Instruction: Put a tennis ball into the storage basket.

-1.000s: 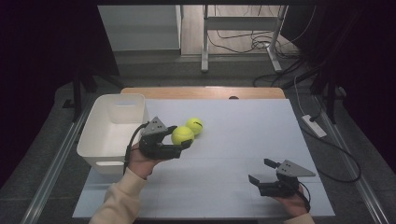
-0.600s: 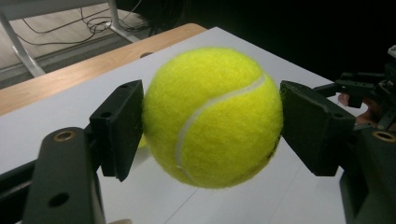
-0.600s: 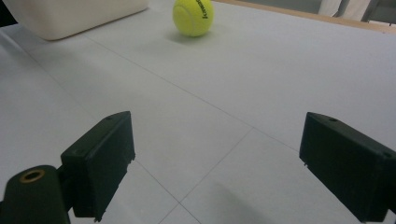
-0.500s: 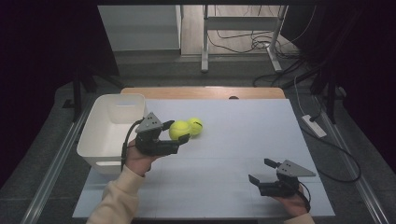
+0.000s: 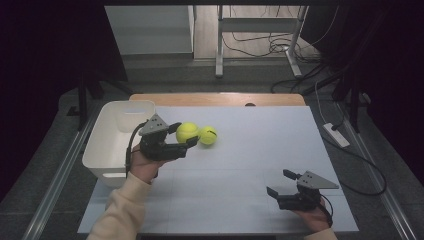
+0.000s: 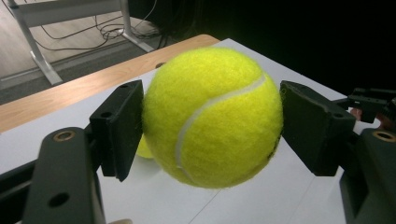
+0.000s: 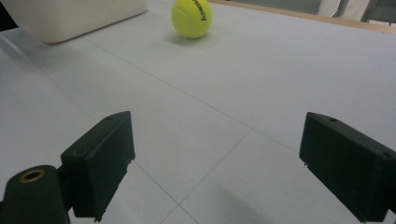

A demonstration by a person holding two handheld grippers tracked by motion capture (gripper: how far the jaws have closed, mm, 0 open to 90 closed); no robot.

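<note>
My left gripper (image 5: 184, 134) is shut on a yellow tennis ball (image 5: 188, 131) and holds it just above the white table top, left of centre. In the left gripper view the ball (image 6: 212, 116) is pressed between both black jaws. A second tennis ball (image 5: 208, 135) lies on the table right beside the held one, and a sliver of that ball (image 6: 144, 149) peeks out behind the left jaw. My right gripper (image 5: 279, 182) rests near the front right edge, open with nothing between its jaws (image 7: 219, 172). That lying ball (image 7: 192, 17) sits far ahead of it.
A white plastic bin (image 5: 107, 145) stands at the table's left edge, just left of my left hand; its corner (image 7: 74, 16) appears in the right gripper view. A wooden strip (image 5: 217, 99) runs along the far edge. Cables lie on the floor beyond.
My left gripper has risen with the ball and drifted slightly left, away from the second ball. The right gripper has stayed where it was.
</note>
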